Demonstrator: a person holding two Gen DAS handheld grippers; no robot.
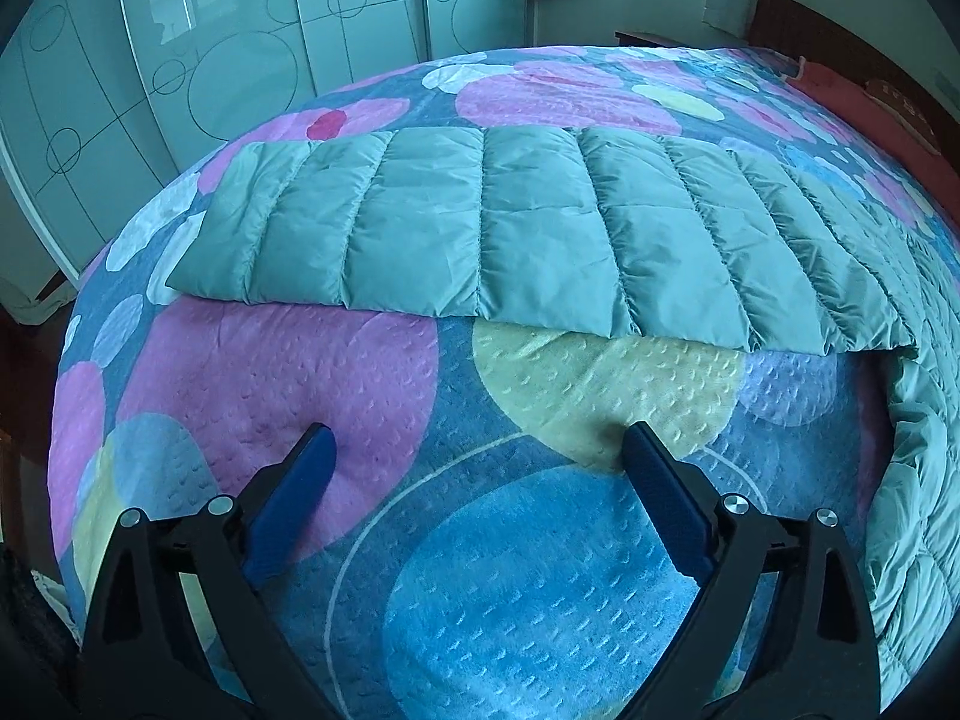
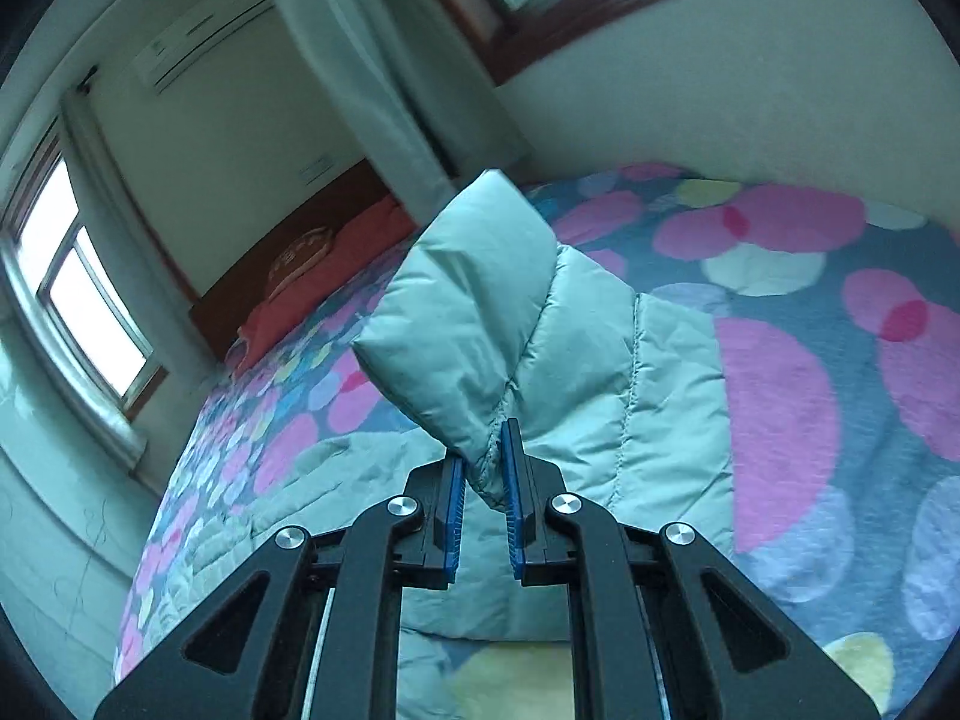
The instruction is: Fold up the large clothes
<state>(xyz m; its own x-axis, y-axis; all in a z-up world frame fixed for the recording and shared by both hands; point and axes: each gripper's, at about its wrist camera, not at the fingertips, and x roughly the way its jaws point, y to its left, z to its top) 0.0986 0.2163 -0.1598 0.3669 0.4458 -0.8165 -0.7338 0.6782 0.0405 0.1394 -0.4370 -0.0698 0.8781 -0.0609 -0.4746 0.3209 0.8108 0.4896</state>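
A pale green quilted down garment (image 1: pixel 480 234) lies spread across the bed, one long folded panel running left to right. My left gripper (image 1: pixel 477 441) hangs open above the bedspread in front of that panel, nothing between its blue pads. In the right wrist view my right gripper (image 2: pixel 485 468) is shut on a pinched edge of the green garment (image 2: pixel 480 324). The lifted corner stands up above the fingers while the rest trails down onto the bed.
A bedspread (image 1: pixel 510 570) with pink, blue and yellow circles covers the whole bed. Sliding wardrobe doors (image 1: pixel 180 60) stand beyond the bed's far left side. A dark wooden headboard (image 2: pixel 300 240) with a red pillow (image 2: pixel 336 276), windows and curtains bound the other sides.
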